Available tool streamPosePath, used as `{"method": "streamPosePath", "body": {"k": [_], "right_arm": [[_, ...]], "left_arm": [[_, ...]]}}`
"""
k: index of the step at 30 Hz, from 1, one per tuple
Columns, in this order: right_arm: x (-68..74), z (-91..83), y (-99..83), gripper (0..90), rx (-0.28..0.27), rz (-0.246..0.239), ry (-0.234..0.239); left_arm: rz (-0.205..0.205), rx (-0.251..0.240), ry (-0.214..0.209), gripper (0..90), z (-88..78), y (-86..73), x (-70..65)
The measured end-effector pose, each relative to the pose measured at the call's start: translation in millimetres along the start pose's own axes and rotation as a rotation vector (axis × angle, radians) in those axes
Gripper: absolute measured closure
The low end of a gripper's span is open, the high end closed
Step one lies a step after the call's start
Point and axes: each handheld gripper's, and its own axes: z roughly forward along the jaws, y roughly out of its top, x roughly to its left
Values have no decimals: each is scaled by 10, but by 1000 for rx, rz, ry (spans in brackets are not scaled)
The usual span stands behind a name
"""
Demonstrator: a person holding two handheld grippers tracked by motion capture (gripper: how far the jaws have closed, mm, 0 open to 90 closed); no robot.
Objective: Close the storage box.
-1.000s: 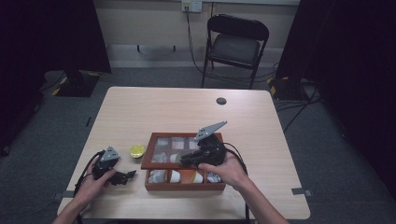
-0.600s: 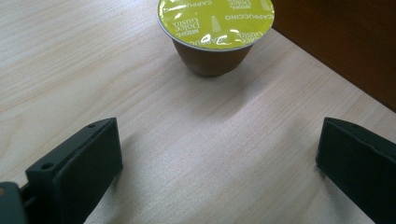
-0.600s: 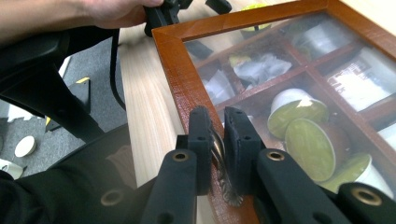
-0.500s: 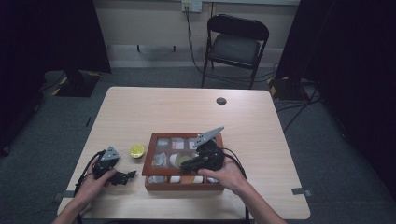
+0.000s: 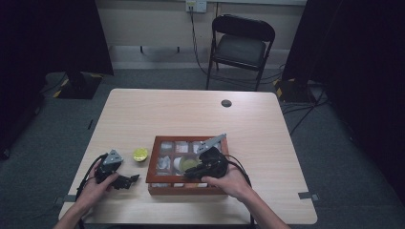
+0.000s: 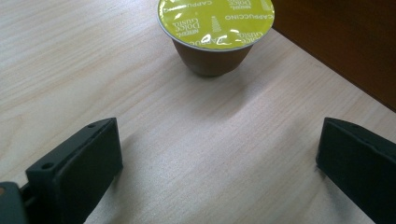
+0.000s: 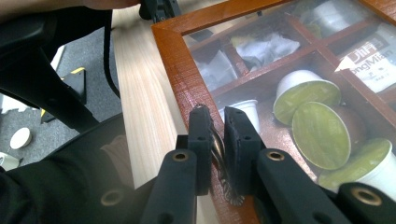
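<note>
Wooden box (image 5: pixel 152 164) with glazed lid, on counter (image 5: pixel 191 109); one loose coffee capsule (image 6: pixel 215 28) just beside its left wall.

Right gripper (image 7: pixel 217 116) is clamped on the lid's small twisted metal pull (image 7: pixel 219 154) at the near frame edge. Left gripper (image 6: pixel 219 135) stands wide apart, empty, facing the capsule. The lid is likely stiff, moderately heavy, with a breakable pane: lift by the pull. The capsule is light with a slick foil top: take it by the sides. Count: one box, one loose capsule, three green-topped capsules (image 7: pixel 322 135) in one compartment.
</note>
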Motion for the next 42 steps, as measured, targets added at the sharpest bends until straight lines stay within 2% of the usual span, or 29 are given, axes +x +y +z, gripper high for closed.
{"method": "streamPosePath", "body": {"k": [17, 26, 30, 35, 39, 42], "right_arm": [[-16, 188, -109, 817, 68, 10, -1], [2, 224, -141, 817, 70, -5, -18], [2, 217, -169, 812, 45, 1, -19], [-35, 116, -199, 754, -21, 29, -20], [-57, 42, -239, 688, -44, 52, -43], [-88, -57, -304, 614, -80, 76, -91]], "left_arm": [[0, 0, -1, 0, 0, 0, 0], [1, 0, -1, 0, 0, 0, 0], [0, 0, -1, 0, 0, 0, 0], [0, 0, 0, 0, 0, 0, 1], [0, -1, 2, 0, -2, -1, 0], [-5, -1, 10, 0, -12, -10, 10]]}}
